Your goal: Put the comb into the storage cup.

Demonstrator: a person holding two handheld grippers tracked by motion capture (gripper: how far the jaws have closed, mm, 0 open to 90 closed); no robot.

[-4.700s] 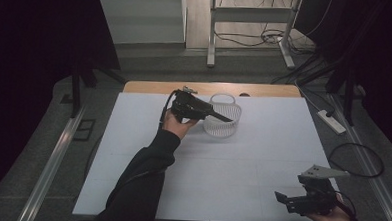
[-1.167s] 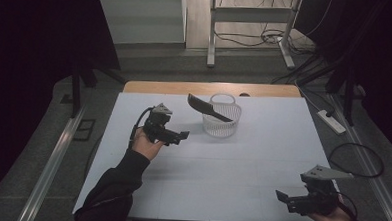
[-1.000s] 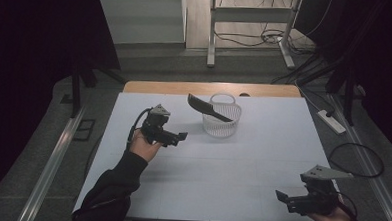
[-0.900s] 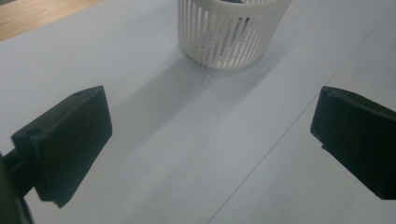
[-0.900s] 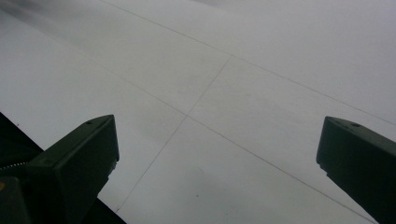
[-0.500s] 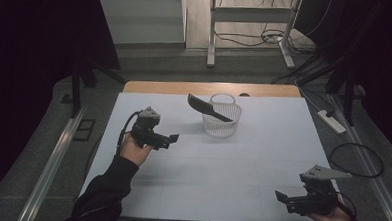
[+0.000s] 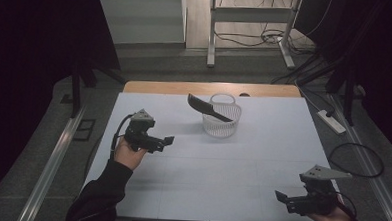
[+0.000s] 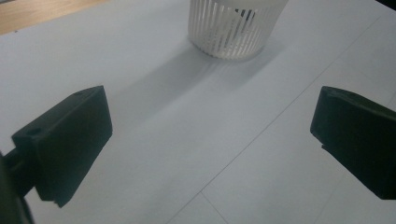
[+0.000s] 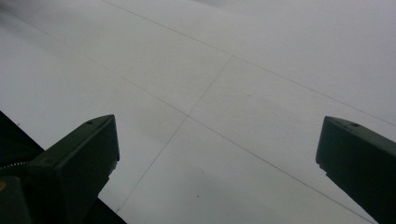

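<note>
The left gripper (image 7: 166, 140) hovers above the white worktop (image 7: 205, 191) with its jaws spread wide and nothing between them. Ahead of it and well apart stands a white slotted basket (image 7: 222, 120), upright, with a black comb-like tool (image 7: 208, 108) leaning out over its rim toward the gripper's side. The right gripper (image 7: 281, 198) sits low near the worktop's near edge, far from the basket, jaws likewise spread and empty. A bare wooden strip (image 7: 185, 87) lies beyond the white sheet. Past it, grey floor, a metal frame (image 7: 248, 15) and loose cables (image 7: 267, 38) sit in a dim room.
</note>
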